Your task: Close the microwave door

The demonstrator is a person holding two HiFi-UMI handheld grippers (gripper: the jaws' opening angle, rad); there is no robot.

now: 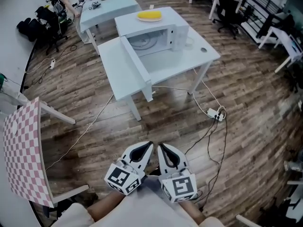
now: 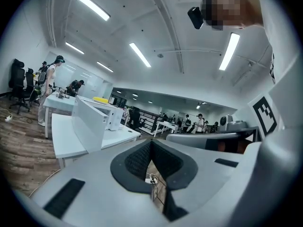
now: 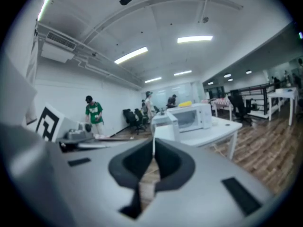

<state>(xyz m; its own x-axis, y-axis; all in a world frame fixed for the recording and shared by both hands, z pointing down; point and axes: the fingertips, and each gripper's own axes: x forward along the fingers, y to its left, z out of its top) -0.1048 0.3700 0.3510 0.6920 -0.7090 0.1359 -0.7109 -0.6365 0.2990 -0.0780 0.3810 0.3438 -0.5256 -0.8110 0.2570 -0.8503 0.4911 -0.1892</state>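
Left tool [image 1: 147, 148] and right tool [image 1: 163, 149], jaws together, hover above wood floor [image 1: 94, 141] facing table [image 1: 184, 56].

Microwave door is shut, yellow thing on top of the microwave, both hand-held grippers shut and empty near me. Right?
No: the microwave door stands wide open, as the head view shows. The rest holds: the yellow thing lies on the microwave, and the left hand-held gripper and right hand-held gripper are shut and empty, near you.

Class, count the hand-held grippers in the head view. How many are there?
2. The left hand-held gripper is low at centre; the right hand-held gripper is right beside it. None looks hidden.
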